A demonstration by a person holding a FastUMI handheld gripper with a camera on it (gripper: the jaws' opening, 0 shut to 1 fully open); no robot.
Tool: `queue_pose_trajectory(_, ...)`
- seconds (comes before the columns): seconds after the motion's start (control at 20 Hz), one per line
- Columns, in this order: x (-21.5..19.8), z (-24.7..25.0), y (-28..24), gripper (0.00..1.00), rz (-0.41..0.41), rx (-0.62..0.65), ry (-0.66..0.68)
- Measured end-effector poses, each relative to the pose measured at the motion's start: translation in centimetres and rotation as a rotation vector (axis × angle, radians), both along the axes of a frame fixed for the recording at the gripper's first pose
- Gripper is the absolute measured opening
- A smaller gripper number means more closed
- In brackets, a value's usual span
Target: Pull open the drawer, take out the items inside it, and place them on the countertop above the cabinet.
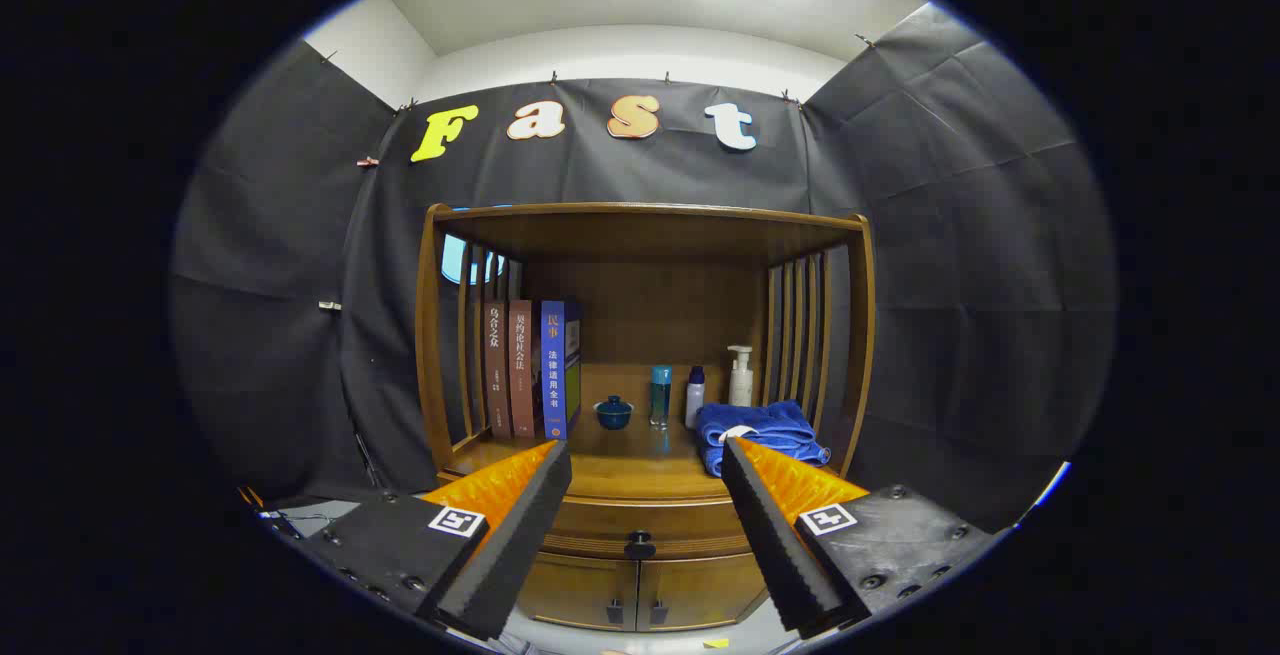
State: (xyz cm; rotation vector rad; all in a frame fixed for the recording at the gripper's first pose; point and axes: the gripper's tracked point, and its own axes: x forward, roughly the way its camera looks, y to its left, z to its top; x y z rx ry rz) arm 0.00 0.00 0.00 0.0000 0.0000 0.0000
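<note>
setting: booth walled in black cloth, white ceiling above; wooden cabinet (640, 375) stands against the back wall, facing the camera.
drawer: drawer (640, 533) shut, sits flush just under the countertop's front edge, dark round knob (640, 543) at its middle; contents hidden, nothing taken out yet.
doors: two small cabinet doors (640, 590) below the drawer, both closed.
countertop: countertop (600, 465) is the open shelf above the drawer; front middle strip is bare, likely the spot meant for the drawer items.
towel: blue towel (765, 432) bunched at the right front corner, near the slatted side.
bottles: teal bottle (660, 396), small white bottle (695, 396) and pump bottle (740, 376) lined along the back right, out of the way.
cup: dark blue lidded cup (613, 412) mid-shelf, just left of the bottles.
books: three books (528, 370) upright against the left slats.
gripper: gripper (645, 480) spread wide, nothing between the fingers, touching nothing.
pose: held level, squared to the cabinet front, well back from it; knob falls in the gap between the fingers, slightly below the tips, so the aim looks set for a reach to the knob.
stage: judged start of the task, approach to pull not yet made.
</note>
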Motion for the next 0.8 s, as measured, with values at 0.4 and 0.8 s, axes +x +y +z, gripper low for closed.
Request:
queue_pose_trajectory(0.4,-0.15,-0.07,0.11,0.99,-0.001,-0.007,0.004)
queue_pose_trajectory(0.8,-0.25,-0.01,0.22,0.99,0.002,-0.008,0.003)
